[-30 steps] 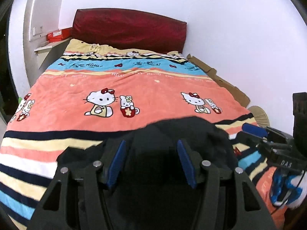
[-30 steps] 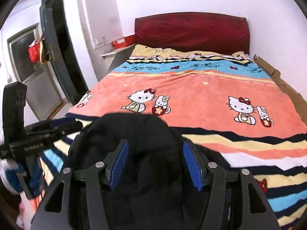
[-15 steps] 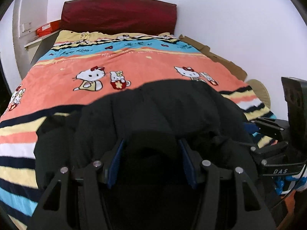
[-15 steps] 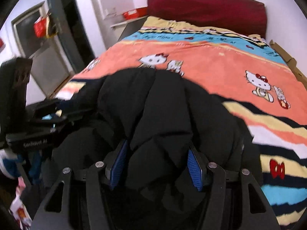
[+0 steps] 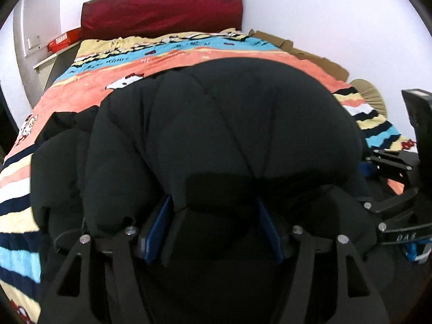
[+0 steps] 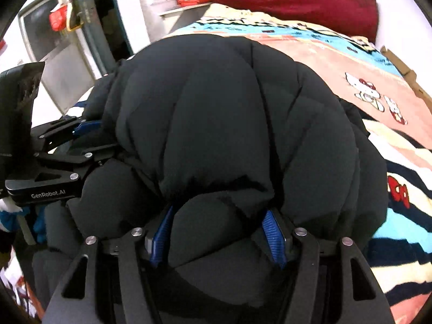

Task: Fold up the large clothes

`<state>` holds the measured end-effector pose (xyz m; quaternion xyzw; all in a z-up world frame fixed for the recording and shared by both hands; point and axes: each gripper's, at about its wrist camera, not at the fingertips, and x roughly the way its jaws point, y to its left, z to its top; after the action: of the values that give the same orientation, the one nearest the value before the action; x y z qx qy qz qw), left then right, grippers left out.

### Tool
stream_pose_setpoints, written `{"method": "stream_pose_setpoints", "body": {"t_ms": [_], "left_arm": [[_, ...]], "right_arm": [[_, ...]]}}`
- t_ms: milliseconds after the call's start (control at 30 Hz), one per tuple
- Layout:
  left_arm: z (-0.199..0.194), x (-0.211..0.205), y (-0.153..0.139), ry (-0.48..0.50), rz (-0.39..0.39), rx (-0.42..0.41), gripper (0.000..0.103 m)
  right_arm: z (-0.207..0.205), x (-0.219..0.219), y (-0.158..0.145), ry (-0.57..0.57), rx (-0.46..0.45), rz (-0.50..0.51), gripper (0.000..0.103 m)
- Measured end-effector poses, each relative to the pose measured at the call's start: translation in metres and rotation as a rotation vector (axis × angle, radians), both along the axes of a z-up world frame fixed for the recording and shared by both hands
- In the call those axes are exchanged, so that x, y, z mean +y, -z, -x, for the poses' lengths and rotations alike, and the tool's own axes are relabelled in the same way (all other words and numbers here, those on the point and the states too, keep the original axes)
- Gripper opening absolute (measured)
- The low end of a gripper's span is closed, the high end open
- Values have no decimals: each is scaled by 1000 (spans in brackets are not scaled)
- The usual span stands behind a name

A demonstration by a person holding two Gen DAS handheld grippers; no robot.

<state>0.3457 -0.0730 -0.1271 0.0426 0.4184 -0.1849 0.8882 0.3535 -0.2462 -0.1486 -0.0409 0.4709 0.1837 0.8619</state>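
Left wrist view: looking forward and steeply down along the left gripper [image 5: 213, 229], very near a black padded jacket [image 5: 221, 124] that is filling the frame's centre; bed [image 5: 89, 91] and red headboard [image 5: 162, 8] lying beyond. The right gripper [image 5: 388, 189] is showing at this view's right edge.

Right wrist view: facing the same way, equally near the jacket [image 6: 221, 113], from the other side; the left gripper [image 6: 62, 145] is appearing at its left edge. Both views are sharing jacket, bed [image 6: 318, 56] and headboard [image 6: 294, 0].

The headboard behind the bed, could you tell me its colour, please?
Dark red headboard, clearest in the left wrist view.
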Motion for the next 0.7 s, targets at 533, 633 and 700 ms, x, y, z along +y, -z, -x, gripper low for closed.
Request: {"method": "stream_pose_setpoints", "body": {"t_ms": [533, 633, 700], "left_arm": [[32, -1, -12, 6, -50, -28, 61], [25, -4, 4, -11, -61, 4, 61], [20, -5, 6, -27, -68, 21, 61]], "right_arm": [[24, 2, -13, 23, -34, 31, 61], [15, -1, 7, 54, 3, 22, 61], [12, 1, 10, 70, 9, 33, 61]]}}
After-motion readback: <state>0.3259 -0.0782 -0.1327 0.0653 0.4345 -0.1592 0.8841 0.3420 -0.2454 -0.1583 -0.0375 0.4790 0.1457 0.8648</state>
